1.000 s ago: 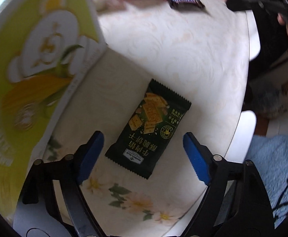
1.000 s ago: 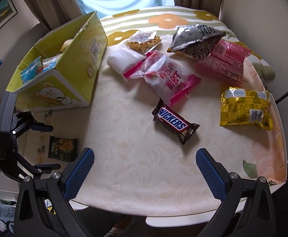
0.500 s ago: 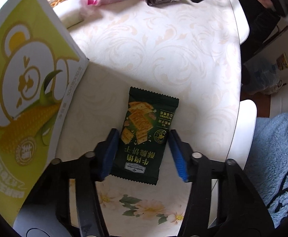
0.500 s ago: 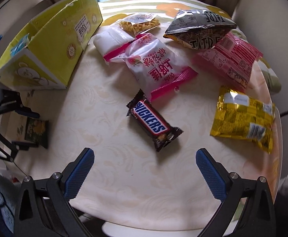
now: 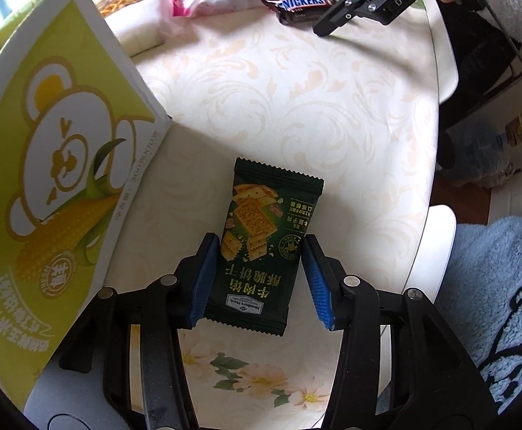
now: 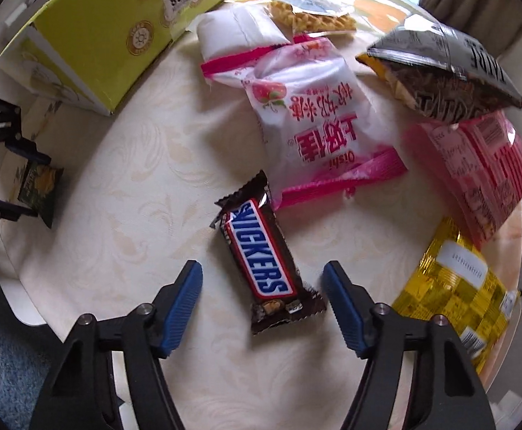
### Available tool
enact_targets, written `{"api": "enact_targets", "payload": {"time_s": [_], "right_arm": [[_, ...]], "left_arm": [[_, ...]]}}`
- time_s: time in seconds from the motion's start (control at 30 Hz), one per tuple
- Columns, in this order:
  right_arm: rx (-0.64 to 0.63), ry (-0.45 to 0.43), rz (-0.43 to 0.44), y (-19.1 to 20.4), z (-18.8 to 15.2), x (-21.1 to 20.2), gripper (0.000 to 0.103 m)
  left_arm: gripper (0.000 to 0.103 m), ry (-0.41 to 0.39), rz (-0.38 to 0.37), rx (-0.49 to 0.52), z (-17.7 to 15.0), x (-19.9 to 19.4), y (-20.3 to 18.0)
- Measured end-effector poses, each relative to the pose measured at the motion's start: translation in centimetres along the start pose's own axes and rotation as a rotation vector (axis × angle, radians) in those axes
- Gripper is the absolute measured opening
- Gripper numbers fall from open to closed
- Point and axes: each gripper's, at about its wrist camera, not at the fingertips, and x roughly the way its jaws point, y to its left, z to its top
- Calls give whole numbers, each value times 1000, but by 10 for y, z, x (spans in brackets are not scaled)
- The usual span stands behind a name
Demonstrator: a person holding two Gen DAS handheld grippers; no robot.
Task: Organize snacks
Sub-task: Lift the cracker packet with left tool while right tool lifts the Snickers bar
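At the table's (image 5: 246, 71) near edge the left gripper (image 5: 261, 279) points straight down, its blue pads pinching the sides of a dark green cracker packet (image 5: 264, 243) lying flat just beside the yellow box (image 5: 63, 150). Farther along, the right gripper (image 6: 262, 304) hangs over the Snickers bar (image 6: 261, 254) near the table's middle, jaws closing with the bar's lower end between them, pads not touching it. Beyond lie a pink-and-white bag (image 6: 307, 118), a white packet (image 6: 235, 32), a black bag (image 6: 443, 71), a pink bag (image 6: 483, 168) and, at the right edge, a yellow bag (image 6: 458, 294).
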Motion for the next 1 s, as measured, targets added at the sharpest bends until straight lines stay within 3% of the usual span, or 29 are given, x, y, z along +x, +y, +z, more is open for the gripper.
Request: {"api": "enact_targets", "payload": {"time_s": [0.1,0.17,0.43,0.57,0.8,1.0], "right_arm": [[-22,-3,1,-1,1,-2,51],[-33,-6,5,-2,4,-3,31],[15,-35,57,10,1,-18,31],[40,-72,69,16,0,-40,31],[8,-164,73,35,7,-98,31],[-43,-264,84,52,27,-140,31]], "left_arm": [[44,-4,12,-26,-1,-6,1],[44,-7,15,-52,-2,-11,2],[44,-35,16,-202,-11,-35,10],[44,-65,53,-239,-10,-57,8],[44,-168,134,-340,-15,-115,-6],[44,-272,171,-498,-21,-167,-2]]}}
